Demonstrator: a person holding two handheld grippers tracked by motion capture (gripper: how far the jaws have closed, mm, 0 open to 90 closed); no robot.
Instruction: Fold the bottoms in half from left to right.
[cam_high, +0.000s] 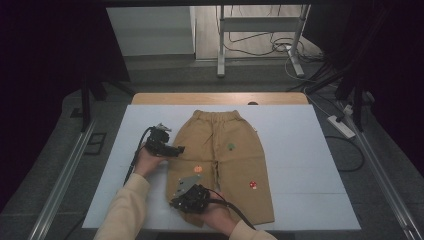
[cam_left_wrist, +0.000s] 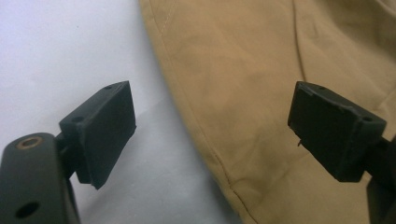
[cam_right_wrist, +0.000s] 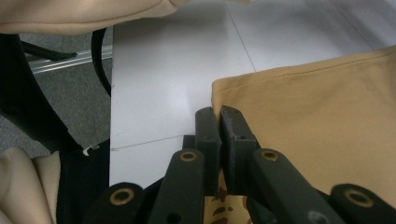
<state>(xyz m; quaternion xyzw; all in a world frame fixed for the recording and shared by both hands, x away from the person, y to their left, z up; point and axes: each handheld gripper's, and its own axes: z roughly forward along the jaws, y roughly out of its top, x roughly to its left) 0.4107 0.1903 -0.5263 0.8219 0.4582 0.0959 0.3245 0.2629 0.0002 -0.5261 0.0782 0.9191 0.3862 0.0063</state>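
Tan child's pants lie flat on the white table top, waistband at the far side, with small green, orange and red patches on the legs. My left gripper stands open at the outer side seam of the pants' left leg; in the left gripper view, one of its jaws is over the white top and the other over the pants, the left gripper holding nothing. My right gripper is shut on the near left hem corner; in the right gripper view, the right gripper pinches the pants.
A wooden table edge shows beyond the white top. Metal rails run along both sides, and a frame leg and cables stand on the floor behind. A cream sleeve and a black cable cross near the right gripper.
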